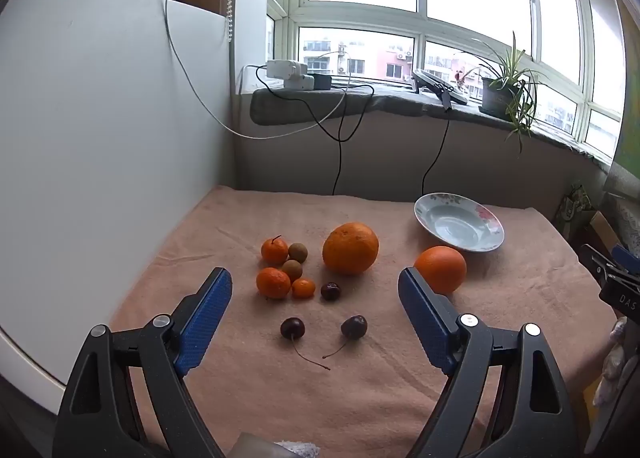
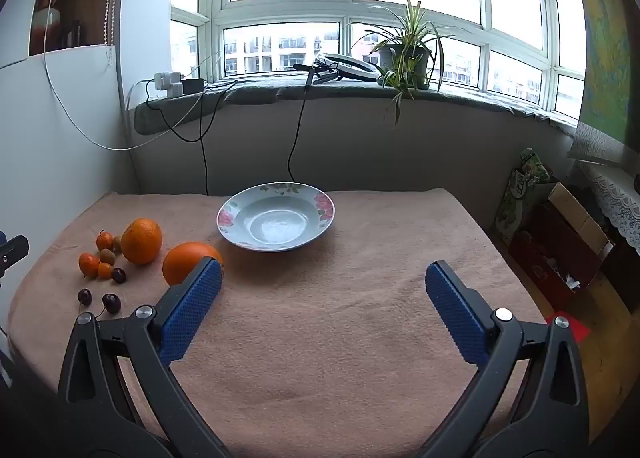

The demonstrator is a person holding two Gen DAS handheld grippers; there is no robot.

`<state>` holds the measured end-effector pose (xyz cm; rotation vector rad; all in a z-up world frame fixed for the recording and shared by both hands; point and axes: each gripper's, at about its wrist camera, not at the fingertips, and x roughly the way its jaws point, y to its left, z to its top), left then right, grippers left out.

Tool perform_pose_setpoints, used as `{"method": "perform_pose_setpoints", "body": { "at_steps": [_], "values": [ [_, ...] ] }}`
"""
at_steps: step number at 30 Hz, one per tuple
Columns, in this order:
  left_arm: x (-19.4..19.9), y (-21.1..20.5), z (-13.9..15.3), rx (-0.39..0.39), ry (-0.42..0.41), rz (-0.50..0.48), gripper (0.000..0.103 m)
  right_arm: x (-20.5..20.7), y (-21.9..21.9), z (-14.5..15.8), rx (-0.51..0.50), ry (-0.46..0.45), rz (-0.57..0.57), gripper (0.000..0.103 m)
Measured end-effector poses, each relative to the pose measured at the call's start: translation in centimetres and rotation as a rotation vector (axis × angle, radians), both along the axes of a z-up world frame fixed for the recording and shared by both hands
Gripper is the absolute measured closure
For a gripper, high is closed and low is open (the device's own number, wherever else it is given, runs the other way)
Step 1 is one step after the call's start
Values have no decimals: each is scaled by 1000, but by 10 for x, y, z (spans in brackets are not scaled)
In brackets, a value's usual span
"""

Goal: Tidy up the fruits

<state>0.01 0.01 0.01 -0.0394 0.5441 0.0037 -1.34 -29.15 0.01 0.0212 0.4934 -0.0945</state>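
Nothing sorted yet: plate point(image 2: 276, 246) empty, all fruit point(image 1: 350, 248) loose at its 9 o'clock. Both grippers' jaws spread, holding nothing.

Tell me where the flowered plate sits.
In both views the flowered plate sits empty at the towel's far side, just beyond the nearer orange.

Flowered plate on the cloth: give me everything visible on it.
The round, deep, pale blue-white glazed plate has pink flowers and green leaves printed around its broad rim. It looks ceramic, sits upright and empty on the peach towel-like cloth, far side near the wall. Nothing touches it; the smooth orange lies close by, apart.
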Motion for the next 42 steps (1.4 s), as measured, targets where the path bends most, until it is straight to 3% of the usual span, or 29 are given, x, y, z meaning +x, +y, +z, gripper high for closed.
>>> {"method": "perform_pose_setpoints", "body": {
  "at_steps": [42],
  "values": [
    [-3,-1,4,-24,-9,9,18,1,2,-1,48,11,20,0]
  ]
}}
